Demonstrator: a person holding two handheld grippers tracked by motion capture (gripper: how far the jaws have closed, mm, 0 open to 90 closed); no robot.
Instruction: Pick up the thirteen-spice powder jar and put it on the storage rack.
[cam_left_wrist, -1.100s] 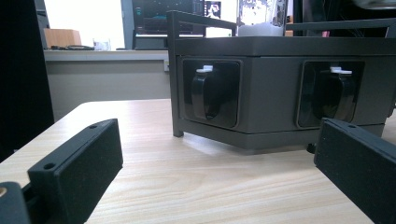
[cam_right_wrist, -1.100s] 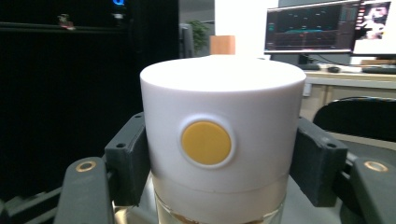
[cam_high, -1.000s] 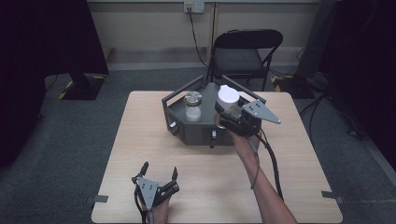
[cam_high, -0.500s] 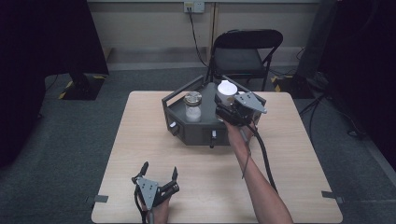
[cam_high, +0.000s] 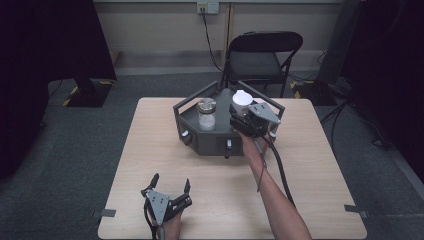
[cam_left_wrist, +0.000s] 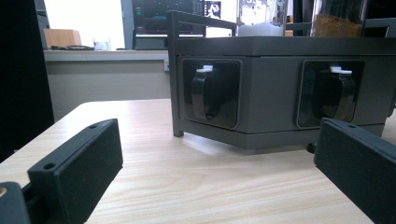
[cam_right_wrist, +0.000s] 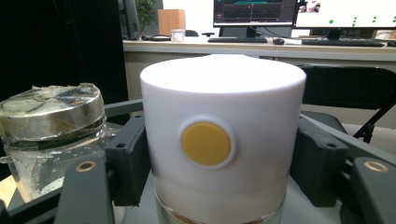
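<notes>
A dark grey six-sided rack (cam_high: 200, 144) stands at the middle back of the table. A glass jar with a metal lid (cam_high: 206, 112) stands in its left part, and it also shows to the left of the jaws as the glass jar (cam_right_wrist: 51, 126). My right gripper (cam_high: 240, 114) is shut on a jar with a white cap (cam_high: 241, 101) over the rack's right part. Up close, that white cap (cam_right_wrist: 219, 140) bears a yellow dot and both pads press its sides. My left gripper (cam_high: 171, 182) rests open near the table's front edge, facing the rack (cam_left_wrist: 271, 116).
The rack's front wall has two recesses, each with a black knob (cam_left_wrist: 208, 95). A black folding chair (cam_high: 260, 60) stands behind the table. A cable (cam_high: 280, 170) trails from the right gripper along the forearm. Bare wood (cam_high: 310, 165) lies to the right of the rack.
The right gripper has shifted a little left and down with the white-capped jar, settling lower over the rack. The left gripper has stayed where it was.
</notes>
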